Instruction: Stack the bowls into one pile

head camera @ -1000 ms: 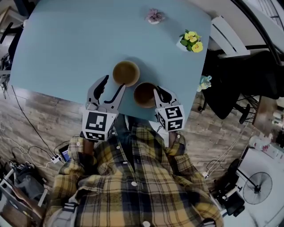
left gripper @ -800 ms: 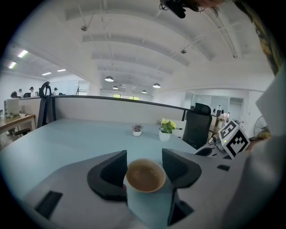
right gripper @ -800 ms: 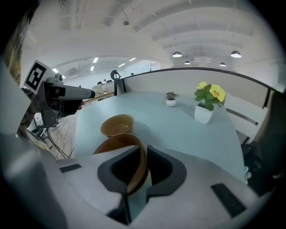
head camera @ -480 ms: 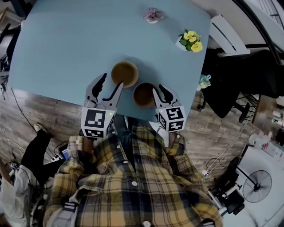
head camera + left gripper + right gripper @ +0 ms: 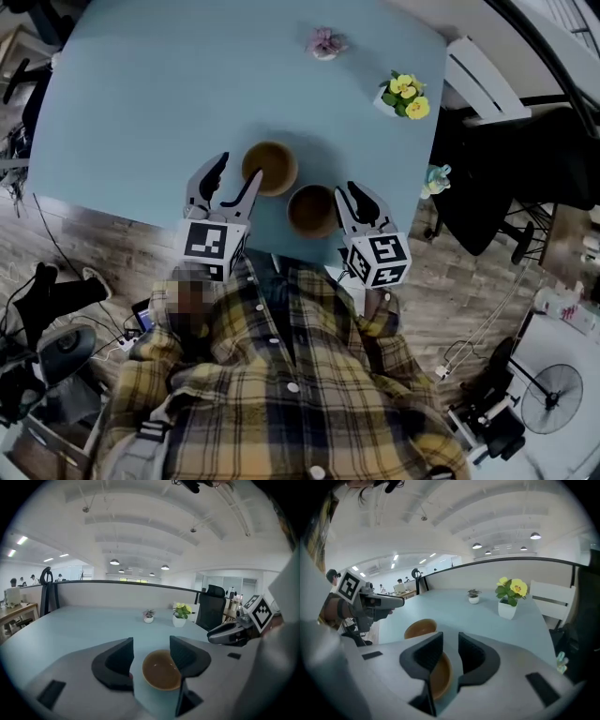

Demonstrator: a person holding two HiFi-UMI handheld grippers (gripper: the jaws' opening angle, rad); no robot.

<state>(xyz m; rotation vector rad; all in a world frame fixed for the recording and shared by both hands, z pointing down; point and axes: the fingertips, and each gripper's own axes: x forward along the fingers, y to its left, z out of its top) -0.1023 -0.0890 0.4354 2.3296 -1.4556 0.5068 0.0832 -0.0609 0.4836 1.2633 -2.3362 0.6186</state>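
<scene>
Two brown bowls stand apart on the light blue table (image 5: 141, 112). The far bowl (image 5: 270, 167) (image 5: 161, 671) (image 5: 421, 628) lies just ahead of my left gripper (image 5: 236, 171) (image 5: 151, 644). That gripper is open wide, and its right finger reaches alongside the bowl's left rim. The near bowl (image 5: 312, 211) (image 5: 440, 677) sits at the table's front edge. My right gripper (image 5: 352, 197) (image 5: 451, 641) hovers at its right rim with a narrow gap between the jaws. In the right gripper view the rim shows under that gap and nothing is pinched. The left jaw hides most of that bowl.
A white pot of yellow flowers (image 5: 405, 92) (image 5: 509, 599) and a small pink plant (image 5: 325, 41) (image 5: 148, 616) stand at the table's far right. A black office chair (image 5: 487, 187) is beside the table's right edge. Cables and someone's legs (image 5: 56, 291) are on the floor at the left.
My right gripper has drawn back to the right and up from the near bowl's rim, with its jaws a little apart. The left gripper has slid forward beside the far bowl. Neither bowl has moved.
</scene>
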